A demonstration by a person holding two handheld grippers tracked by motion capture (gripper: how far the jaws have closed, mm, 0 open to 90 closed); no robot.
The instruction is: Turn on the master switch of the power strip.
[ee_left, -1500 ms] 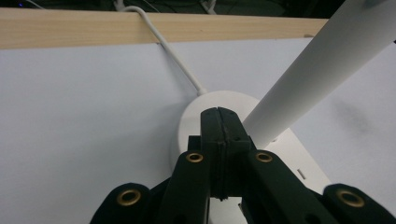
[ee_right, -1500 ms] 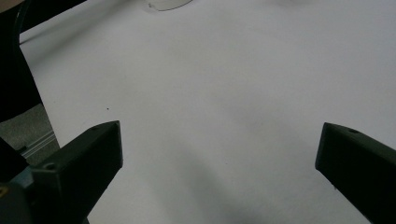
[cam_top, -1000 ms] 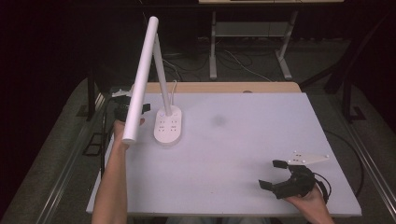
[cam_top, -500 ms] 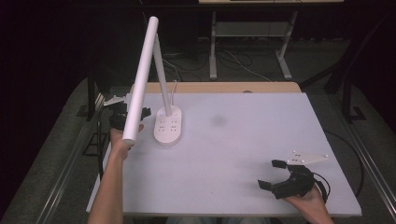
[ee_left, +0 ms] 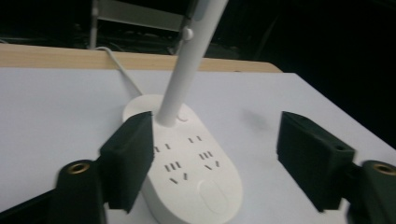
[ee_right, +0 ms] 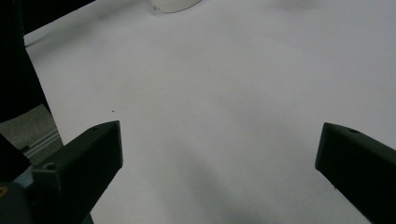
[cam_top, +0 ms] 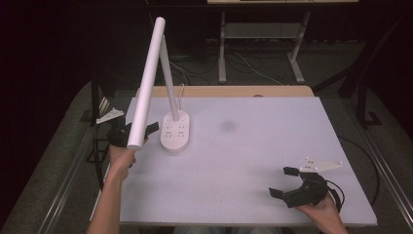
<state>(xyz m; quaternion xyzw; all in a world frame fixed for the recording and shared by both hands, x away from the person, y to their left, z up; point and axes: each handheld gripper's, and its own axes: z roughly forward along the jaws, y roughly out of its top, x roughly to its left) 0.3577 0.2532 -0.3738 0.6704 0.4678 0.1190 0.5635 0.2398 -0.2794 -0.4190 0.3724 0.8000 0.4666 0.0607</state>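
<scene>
Desk lamp [cam_top: 174, 130] sits on the white table [cam_top: 253, 161], at about 10 o'clock from the table centre in the high view. Oval white base with socket slots on top, stem rising from its far end, long white light bar [cam_top: 147, 80] tilted out toward the near left. White cord [ee_left: 122, 70] runs off the back of the base toward the wooden strip at the far edge.

Left gripper [cam_top: 141, 131] is at 9 o'clock of the base, just beside it, partly hidden under the tip of the light bar in the high view. Its jaws have just been opening and now stand wide apart. In the left gripper view [ee_left: 219, 158] the near end of the base lies between them; the left one sits against or just at the base edge, can't tell which, and the right one is well clear of it. No grip on anything.

Right gripper [cam_top: 284, 182] is at 4 o'clock from the table centre, well apart from the lamp, held in the person's hand [cam_top: 322, 210]. Jaws wide open, bare tabletop between them in the right gripper view [ee_right: 219, 154], holding nothing.

Faint dark smudge [cam_top: 227, 126] on the table at 3 o'clock of the base.
</scene>
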